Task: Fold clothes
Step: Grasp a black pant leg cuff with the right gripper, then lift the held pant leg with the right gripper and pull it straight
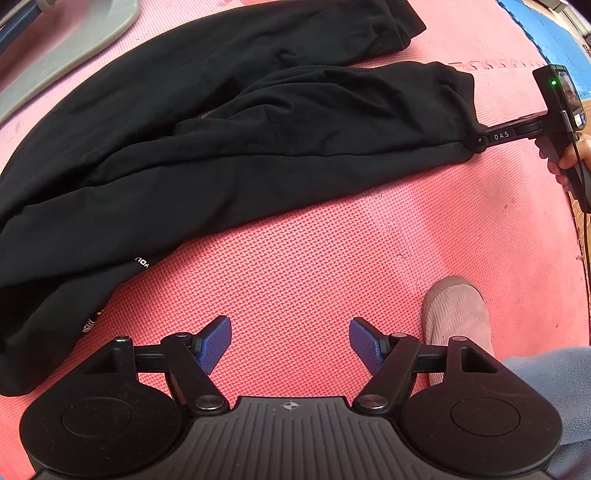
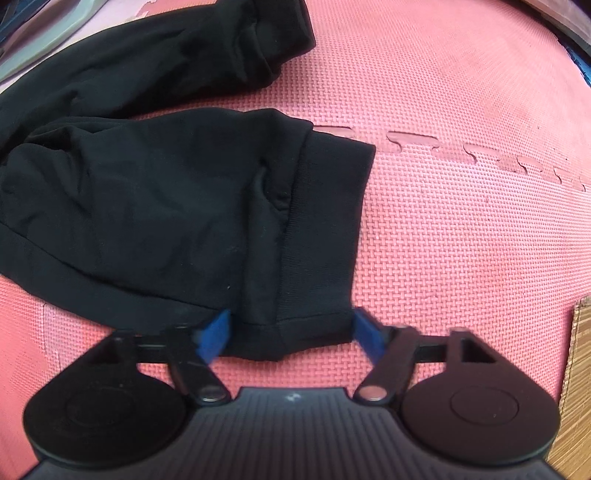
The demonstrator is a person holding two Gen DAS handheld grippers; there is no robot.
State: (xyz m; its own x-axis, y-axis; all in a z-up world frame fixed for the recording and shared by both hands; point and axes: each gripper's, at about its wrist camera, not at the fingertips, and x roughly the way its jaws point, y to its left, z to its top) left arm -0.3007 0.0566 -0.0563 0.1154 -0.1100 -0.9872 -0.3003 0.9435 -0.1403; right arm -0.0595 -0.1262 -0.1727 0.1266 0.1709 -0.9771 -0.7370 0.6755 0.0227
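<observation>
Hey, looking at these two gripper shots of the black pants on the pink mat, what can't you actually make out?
- Black pants: waist end cut off by the left wrist view's left edge.
- White print on the fabric: too small and creased to read.
- Right claw: left pad motion-blurred; the cuff lies between the pads, contact unclear.
- Grey object, top left: cut off, unidentifiable.
- Person: only a slipper and fingers show.

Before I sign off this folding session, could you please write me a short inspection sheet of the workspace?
Surface: pink foam mat, tiles interlocked.
Job's things: black trousers lying crumpled on the mat.
Clutter: nothing seen.
Grippers: left gripper open over bare mat; right gripper straddles a trouser cuff, grip unclear.
Cables: black cable hanging from the right gripper.
Surroundings: slippered foot, grey base, blue mat.
</observation>
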